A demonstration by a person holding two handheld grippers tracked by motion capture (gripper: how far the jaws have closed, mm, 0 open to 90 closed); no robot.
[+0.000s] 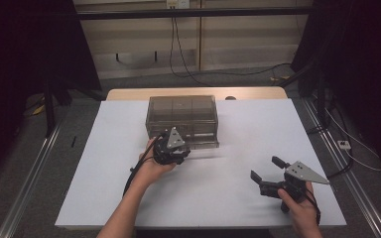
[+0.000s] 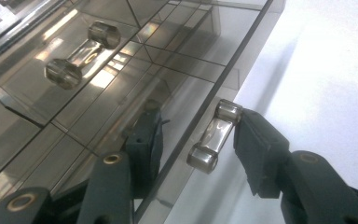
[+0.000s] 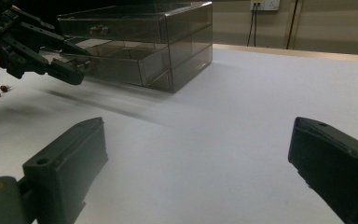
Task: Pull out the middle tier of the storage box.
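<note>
Smoky see-through plastic drawer box (image 1: 181, 115), glossy and mirror-smooth; clear glossy plastic handle (image 2: 213, 136), catching the light; matt black plastic jaws on the left gripper (image 2: 193, 142); matt white tabletop (image 1: 238, 163), smooth; pale wooden edge (image 1: 129, 93) behind

Two small dark-red bits (image 3: 0, 91) too small to identify.

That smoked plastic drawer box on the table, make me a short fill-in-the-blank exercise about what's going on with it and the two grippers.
1. The left gripper has its jaws either side of the lower drawer's ____.
2. The drawer box has see-through walls and stands on a ____ table.
3. The right gripper rests away from the box with its jaws ____.
4. Two small dark red things lie on the table near the ____ gripper.

Missing words: handle; white; open; left
</note>
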